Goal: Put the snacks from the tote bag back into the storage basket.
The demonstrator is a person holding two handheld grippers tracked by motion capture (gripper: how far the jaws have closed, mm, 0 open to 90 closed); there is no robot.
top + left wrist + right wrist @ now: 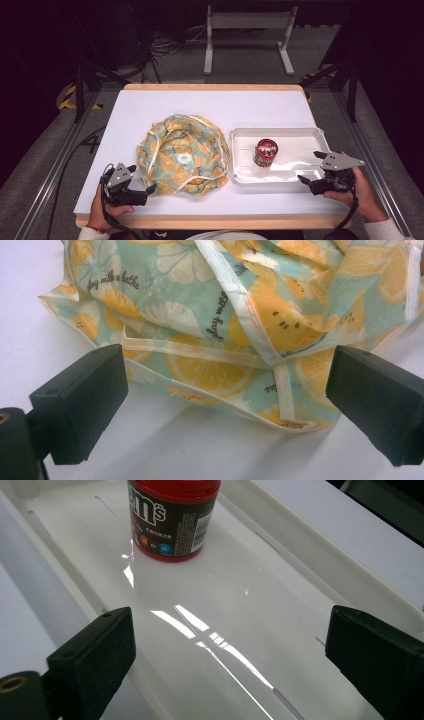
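- The right gripper is seen at 4 o'clock on the table, jaws spread wide with nothing between them, over the right end of the white tray.
- The red-lidded candy jar stands upright in the tray, at 12 o'clock ahead of those jaws.
- The left gripper, at 8 o'clock, is held spread before the lemon-print cloth bag.

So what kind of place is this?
Probably a lab or recording workspace: a white table on a dark floor, cables behind it, a metal frame alongside, and hand-held grippers.
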